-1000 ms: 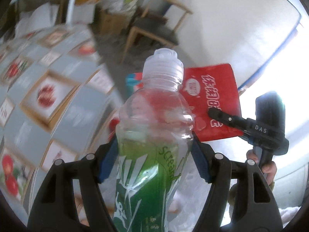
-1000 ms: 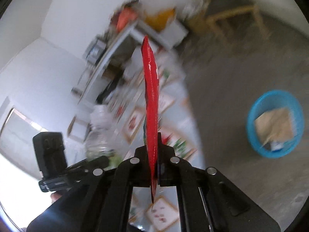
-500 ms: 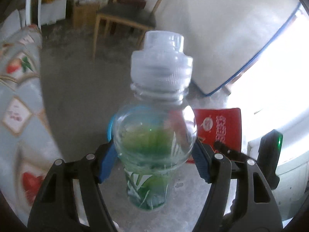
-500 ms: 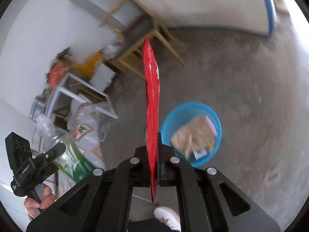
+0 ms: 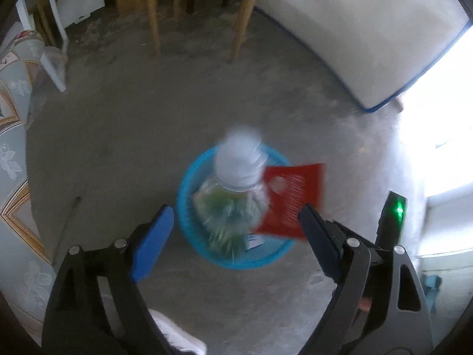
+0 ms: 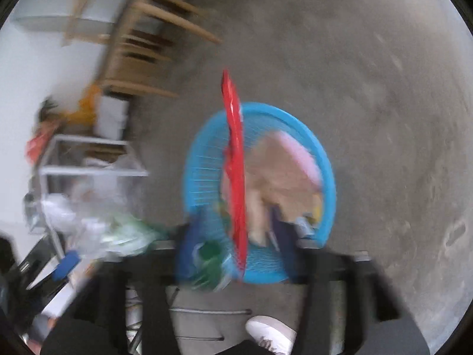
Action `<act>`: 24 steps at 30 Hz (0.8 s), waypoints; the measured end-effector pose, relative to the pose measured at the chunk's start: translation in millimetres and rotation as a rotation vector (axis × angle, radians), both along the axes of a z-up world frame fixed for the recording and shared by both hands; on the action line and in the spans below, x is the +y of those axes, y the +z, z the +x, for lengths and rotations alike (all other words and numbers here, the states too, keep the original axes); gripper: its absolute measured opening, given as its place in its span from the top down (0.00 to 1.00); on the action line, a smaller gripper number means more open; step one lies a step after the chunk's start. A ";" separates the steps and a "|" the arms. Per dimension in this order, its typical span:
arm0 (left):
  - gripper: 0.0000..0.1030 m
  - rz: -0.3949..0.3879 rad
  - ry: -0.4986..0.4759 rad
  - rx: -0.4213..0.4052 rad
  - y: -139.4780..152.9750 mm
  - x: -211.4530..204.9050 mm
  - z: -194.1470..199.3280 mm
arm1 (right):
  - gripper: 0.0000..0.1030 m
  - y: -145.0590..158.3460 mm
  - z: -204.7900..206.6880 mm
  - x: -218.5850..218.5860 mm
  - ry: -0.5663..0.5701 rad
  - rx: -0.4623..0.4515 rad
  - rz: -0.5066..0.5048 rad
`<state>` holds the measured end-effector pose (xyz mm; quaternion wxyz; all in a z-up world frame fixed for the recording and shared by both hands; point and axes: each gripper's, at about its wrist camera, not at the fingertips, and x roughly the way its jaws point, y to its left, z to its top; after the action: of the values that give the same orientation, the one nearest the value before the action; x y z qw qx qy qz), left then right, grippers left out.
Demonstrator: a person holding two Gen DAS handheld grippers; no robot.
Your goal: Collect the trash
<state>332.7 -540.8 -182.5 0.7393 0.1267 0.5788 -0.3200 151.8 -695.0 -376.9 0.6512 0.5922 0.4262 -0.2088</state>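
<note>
Above the blue basket (image 5: 189, 230) on the concrete floor, both grippers are letting their trash go. The left gripper (image 5: 233, 236) has just been opening and its blue-padded fingers (image 5: 150, 242) now stand wide, clear of the plastic bottle (image 5: 236, 189), which is blurred, cap toward the far rim, over the basket's mouth between and beyond the two pads. No pad touches it. The right gripper (image 6: 233, 251) has also just been opening; its fingers stand partly apart, and the red wrapper (image 6: 235, 177) hangs edge-on in the gap between them, over the basket. Blur hides whether a pad brushes the wrapper, but it does not look pinched.

Doing this release well seems mostly a matter of aim and patience: keep both grippers centred over the basket, well inside its rim, until the bottle and wrapper have dropped below that rim. The bottle is the heavier piece and could bounce off the crumpled brown paper (image 6: 278, 177) already lying in the basket, so a low release point suits it. The wrapper is light and flat and may drift sideways or cling to a pad; spreading the right fingers fully and holding steady over the basket's middle would likely help it fall cleanly.
</note>
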 end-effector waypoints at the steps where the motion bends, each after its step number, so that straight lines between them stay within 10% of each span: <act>1: 0.19 -0.003 0.002 0.020 -1.9 2.4 -0.4 | 0.47 -9.7 -9.6 3.1 -0.015 0.028 0.011; 11: 0.19 -0.141 -0.094 0.032 54.0 56.9 -30.6 | 0.47 15.9 -73.3 15.9 -0.028 -0.044 -0.023; 18: 0.19 -0.258 -0.127 -0.075 124.1 143.4 -87.3 | 0.41 116.8 -103.7 73.0 0.162 -0.154 -0.228; 24: 0.16 -0.352 0.027 -0.189 151.6 238.3 -137.6 | 0.25 220.2 -102.8 149.4 0.356 -0.277 -0.464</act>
<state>195.1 -302.5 -30.9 0.8052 0.0174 0.4436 -0.3931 49.0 -545.5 -156.8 0.8470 0.3667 0.3715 -0.1007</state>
